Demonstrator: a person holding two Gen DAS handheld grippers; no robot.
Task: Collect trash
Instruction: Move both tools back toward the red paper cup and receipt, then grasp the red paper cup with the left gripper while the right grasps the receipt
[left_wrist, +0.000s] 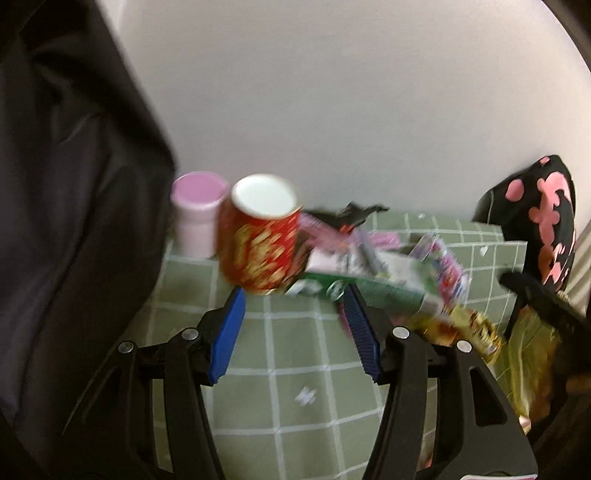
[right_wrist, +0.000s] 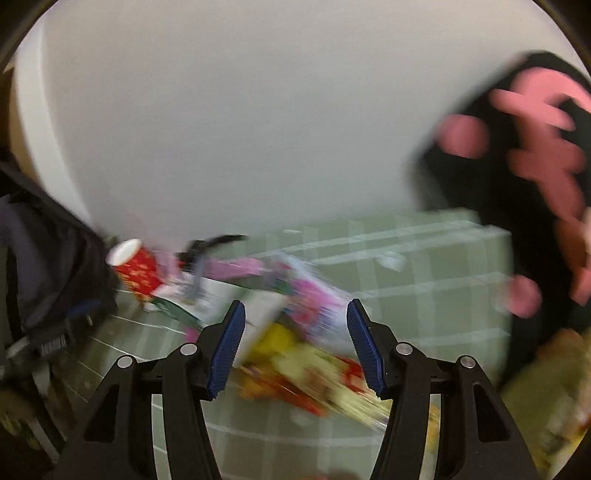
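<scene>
A pile of trash lies on a green checked tablecloth (left_wrist: 295, 362). A red and gold paper cup (left_wrist: 258, 236) stands tilted, just beyond my left gripper (left_wrist: 293, 299), which is open and empty. A green and white carton (left_wrist: 373, 284) and colourful wrappers (left_wrist: 443, 266) lie to its right. In the blurred right wrist view my right gripper (right_wrist: 295, 314) is open and empty above a yellow and red wrapper (right_wrist: 295, 365) and pink wrappers (right_wrist: 317, 299). The red cup (right_wrist: 135, 267) shows at the left there.
A pink container (left_wrist: 197, 214) stands behind the red cup by the white wall. A dark jacket (left_wrist: 66, 221) hangs at the left. A black bag with pink shapes (left_wrist: 543, 221) sits at the right table edge; it also shows in the right wrist view (right_wrist: 517, 166).
</scene>
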